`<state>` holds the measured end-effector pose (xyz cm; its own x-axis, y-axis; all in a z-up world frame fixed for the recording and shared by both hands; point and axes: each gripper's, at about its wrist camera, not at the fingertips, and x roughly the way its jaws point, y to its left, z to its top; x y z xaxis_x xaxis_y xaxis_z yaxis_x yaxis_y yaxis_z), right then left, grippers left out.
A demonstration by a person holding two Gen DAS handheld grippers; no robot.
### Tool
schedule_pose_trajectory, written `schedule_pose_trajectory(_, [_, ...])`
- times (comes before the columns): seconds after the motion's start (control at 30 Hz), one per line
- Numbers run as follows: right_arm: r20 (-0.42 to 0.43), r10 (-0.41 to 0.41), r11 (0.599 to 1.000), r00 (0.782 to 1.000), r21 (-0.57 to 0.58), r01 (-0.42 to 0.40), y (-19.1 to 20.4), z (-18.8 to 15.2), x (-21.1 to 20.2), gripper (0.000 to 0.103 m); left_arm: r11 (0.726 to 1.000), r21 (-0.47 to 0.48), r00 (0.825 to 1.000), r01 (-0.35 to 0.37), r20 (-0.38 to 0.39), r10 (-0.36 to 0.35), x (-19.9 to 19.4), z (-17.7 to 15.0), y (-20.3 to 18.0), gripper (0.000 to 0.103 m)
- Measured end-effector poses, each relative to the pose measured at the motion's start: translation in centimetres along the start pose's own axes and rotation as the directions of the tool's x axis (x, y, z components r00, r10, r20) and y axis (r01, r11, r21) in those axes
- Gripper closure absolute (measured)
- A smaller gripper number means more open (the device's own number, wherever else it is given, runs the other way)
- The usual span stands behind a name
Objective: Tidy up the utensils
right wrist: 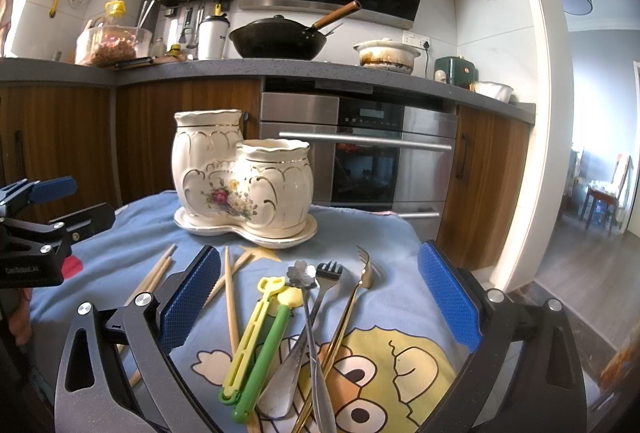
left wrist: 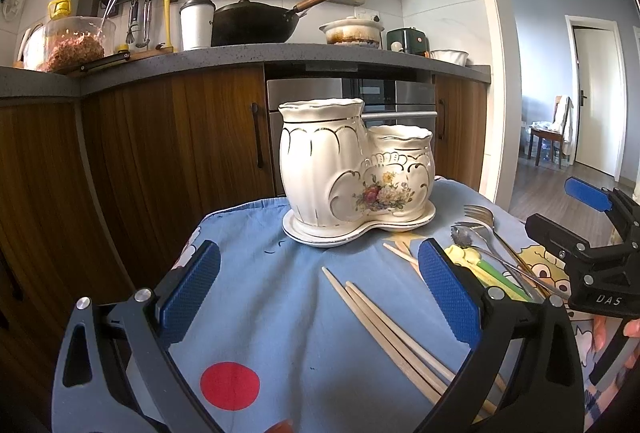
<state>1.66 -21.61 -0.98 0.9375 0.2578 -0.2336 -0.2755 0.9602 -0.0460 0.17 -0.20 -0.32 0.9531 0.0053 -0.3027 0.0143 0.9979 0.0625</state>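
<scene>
A white ceramic two-pot utensil holder [left wrist: 352,169] with a flower print stands on its saucer at the far end of the blue cloth; it also shows in the right wrist view [right wrist: 244,177]. Both pots look empty. My left gripper [left wrist: 320,293] is open, low over wooden chopsticks [left wrist: 384,325] on the cloth. My right gripper [right wrist: 320,301] is open over a pile of utensils: a gold fork [right wrist: 352,309], a steel fork [right wrist: 326,281], a flower-tipped spoon [right wrist: 300,273], a yellow-green peeler [right wrist: 256,337] and more chopsticks [right wrist: 229,297]. Neither gripper holds anything.
The blue cartoon cloth [left wrist: 272,281] covers a small table that drops off on all sides. Behind stand wooden cabinets [left wrist: 160,137], an oven [right wrist: 360,153] and a counter with a wok [left wrist: 256,21]. A doorway to another room opens at the right [right wrist: 592,193].
</scene>
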Motion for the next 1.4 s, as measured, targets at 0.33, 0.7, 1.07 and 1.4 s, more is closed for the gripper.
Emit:
schedule_pose_trajectory(0.33, [-0.001, 0.000, 1.000, 1.000, -0.001, 0.000, 0.01, 0.01, 0.02, 0.005, 1.000, 0.000, 1.000, 0.000, -0.001, 0.000, 0.02, -0.02, 0.00, 0.005])
schedule_pose_trajectory(0.7, [-0.001, 0.000, 1.000, 1.000, -0.001, 0.000, 0.01, 0.02, 0.07, 0.005, 1.000, 0.000, 1.000, 0.000, -0.003, 0.000, 0.11, -0.13, -0.02, 0.005])
schedule_pose_trajectory(1.07, [-0.001, 0.000, 1.000, 1.000, -0.001, 0.000, -0.01, 0.02, 0.06, 0.005, 1.000, 0.001, 1.000, 0.001, -0.005, -0.001, 0.14, -0.13, -0.03, 0.005])
schedule_pose_trajectory(1.4, [-0.003, 0.001, 1.000, 1.000, 0.000, -0.001, -0.06, 0.04, 0.15, 0.005, 1.000, 0.003, 1.000, 0.010, -0.014, -0.010, 0.39, -0.30, -0.12, 0.005])
